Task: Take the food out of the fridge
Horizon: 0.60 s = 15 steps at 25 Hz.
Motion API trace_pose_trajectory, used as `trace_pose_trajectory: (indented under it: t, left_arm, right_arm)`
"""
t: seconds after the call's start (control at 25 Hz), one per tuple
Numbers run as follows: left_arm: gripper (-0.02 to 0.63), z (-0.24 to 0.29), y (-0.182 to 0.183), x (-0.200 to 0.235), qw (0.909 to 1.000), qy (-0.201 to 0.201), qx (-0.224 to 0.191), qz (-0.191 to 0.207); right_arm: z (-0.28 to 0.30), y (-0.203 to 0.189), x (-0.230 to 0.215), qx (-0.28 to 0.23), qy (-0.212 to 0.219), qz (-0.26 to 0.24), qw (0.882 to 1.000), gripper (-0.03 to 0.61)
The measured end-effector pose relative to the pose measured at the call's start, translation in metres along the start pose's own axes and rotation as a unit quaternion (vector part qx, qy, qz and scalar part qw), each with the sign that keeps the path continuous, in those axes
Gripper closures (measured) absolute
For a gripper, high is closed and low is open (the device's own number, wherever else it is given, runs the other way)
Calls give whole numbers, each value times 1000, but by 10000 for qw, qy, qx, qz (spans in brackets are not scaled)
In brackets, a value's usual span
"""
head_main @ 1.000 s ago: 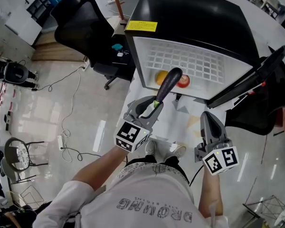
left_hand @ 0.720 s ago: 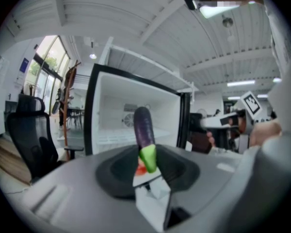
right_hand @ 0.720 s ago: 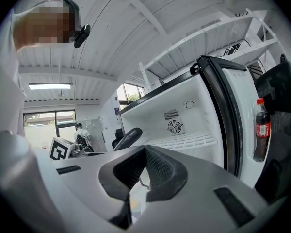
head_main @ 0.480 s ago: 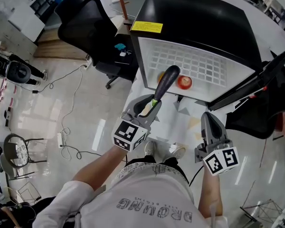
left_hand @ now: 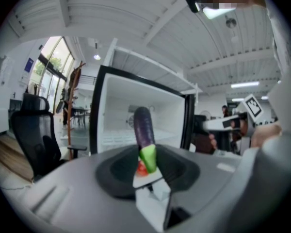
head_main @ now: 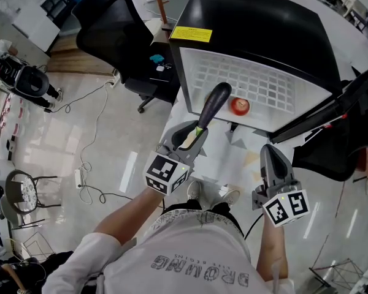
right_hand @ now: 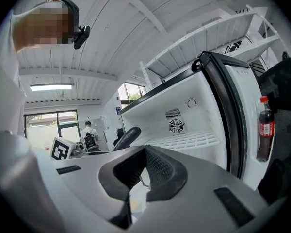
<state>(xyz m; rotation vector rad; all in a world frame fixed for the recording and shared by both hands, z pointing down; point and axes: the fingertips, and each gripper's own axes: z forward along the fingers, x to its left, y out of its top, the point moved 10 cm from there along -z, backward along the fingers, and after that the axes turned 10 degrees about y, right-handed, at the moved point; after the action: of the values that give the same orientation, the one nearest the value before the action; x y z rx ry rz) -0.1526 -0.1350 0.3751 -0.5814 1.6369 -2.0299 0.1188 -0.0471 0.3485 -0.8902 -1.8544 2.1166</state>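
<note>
1. Clamped in the left gripper (head_main: 196,138) by its green stem end: long dark-purple eggplant (head_main: 213,106). Jaws partly closed and tight on the stem. Purple body sticking out toward 1 o'clock in the head view. Stem probably picked as the narrowest, firmest spot to pinch.
2. Eggplant location: in front of the open small black fridge (head_main: 257,23) with white interior. Seemingly just clear of the cavity mouth, though depth is hard to judge from above. Touching nothing but the jaws.
3. Lying on the white wire shelf (head_main: 264,84) inside: round red fruit (head_main: 239,106), at 1 o'clock from the left gripper. Close beside the eggplant tip in the head view. Probably the next item to fetch.
4. Right gripper (head_main: 274,164): jaws together, nothing between them. Parked at 4 o'clock of the left gripper, likely kept free for the next pick.
5. Black fridge door (head_main: 322,106) swung wide at 3 o'clock of the cavity, so access is clear. Dark bottle (right_hand: 265,127) with red cap and label upright in the door rack.
6. Left arm pose: forearm reaching from 7 o'clock toward the fridge. Gripper near level, nose slightly down, marker cube nearest the body.
7. Right arm pose: elbow tucked in, gripper level and aimed at 12 o'clock, short of the fridge's lower edge.
</note>
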Motion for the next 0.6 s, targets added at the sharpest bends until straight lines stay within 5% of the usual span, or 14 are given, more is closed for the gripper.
trace_pose_trajectory:
  t: [0.6]
  left_arm:
    - [497,6,9,0,9999,45,-65,-113]
  right_arm:
    - [3,5,-7,72,54,-19,10000,578]
